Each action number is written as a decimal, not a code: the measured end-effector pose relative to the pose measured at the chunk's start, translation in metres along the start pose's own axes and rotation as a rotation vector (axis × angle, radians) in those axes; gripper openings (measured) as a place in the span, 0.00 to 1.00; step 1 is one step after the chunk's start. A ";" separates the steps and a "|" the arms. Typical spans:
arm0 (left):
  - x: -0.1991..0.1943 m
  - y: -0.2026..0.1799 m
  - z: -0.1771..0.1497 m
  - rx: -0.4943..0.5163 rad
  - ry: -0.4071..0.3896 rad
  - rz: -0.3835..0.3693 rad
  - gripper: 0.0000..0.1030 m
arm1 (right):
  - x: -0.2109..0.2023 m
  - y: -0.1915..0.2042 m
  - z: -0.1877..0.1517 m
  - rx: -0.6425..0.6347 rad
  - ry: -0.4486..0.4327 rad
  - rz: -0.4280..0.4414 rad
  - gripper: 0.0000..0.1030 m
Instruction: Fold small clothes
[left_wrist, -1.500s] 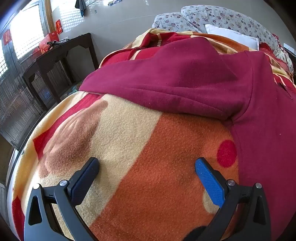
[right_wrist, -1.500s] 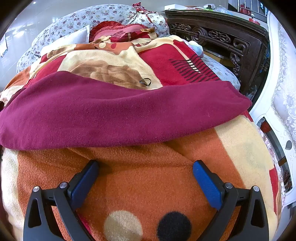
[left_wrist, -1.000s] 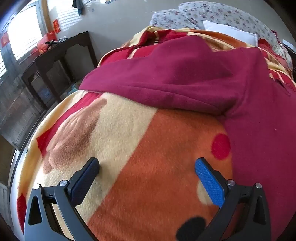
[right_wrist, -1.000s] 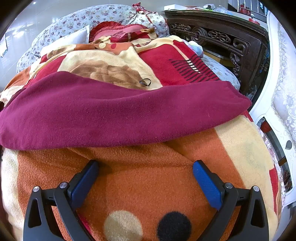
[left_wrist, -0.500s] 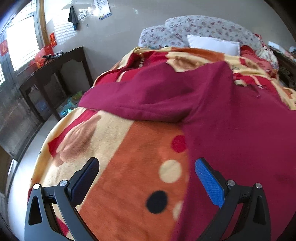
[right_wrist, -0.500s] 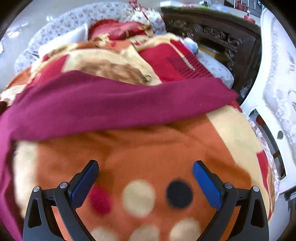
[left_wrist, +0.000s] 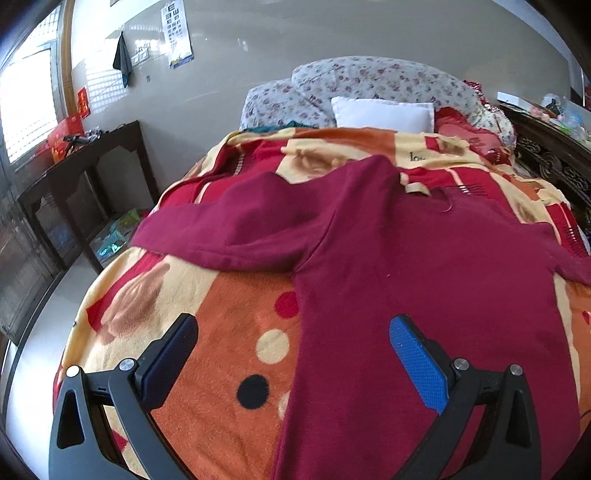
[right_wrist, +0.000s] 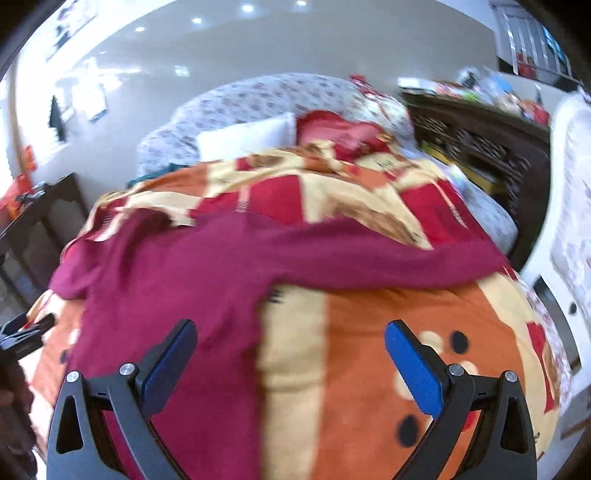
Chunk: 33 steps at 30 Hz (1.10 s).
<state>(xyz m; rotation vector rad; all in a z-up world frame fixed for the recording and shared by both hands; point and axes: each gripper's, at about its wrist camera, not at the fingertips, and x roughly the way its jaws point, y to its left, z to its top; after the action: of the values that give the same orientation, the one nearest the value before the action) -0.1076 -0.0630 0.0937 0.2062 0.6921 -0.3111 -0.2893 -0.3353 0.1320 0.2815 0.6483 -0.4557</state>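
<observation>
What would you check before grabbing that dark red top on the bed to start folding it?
1. Left gripper open and empty: ok.
2. Right gripper open and empty: ok.
3. Dark red top spread flat on the blanket, both sleeves out to the sides: ok.
4. Left sleeve smooth: not ok, it looks bunched along its lower edge.
5. Bottom hem within reach: cannot tell, it runs out of view below the grippers.
6. Sharp right wrist view for aiming: not ok, the picture is motion-blurred.
</observation>
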 end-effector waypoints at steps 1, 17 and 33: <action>-0.003 0.000 -0.001 -0.001 -0.005 -0.003 1.00 | 0.000 0.011 0.002 -0.010 0.005 0.027 1.00; 0.005 -0.015 0.003 -0.004 0.002 -0.035 1.00 | 0.050 0.110 0.009 -0.083 0.022 0.037 1.00; 0.027 -0.019 0.000 0.007 0.036 -0.032 1.00 | 0.079 0.120 0.006 -0.076 0.067 0.051 1.00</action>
<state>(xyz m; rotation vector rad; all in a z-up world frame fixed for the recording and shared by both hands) -0.0941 -0.0869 0.0746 0.2077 0.7302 -0.3415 -0.1715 -0.2585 0.0992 0.2416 0.7211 -0.3736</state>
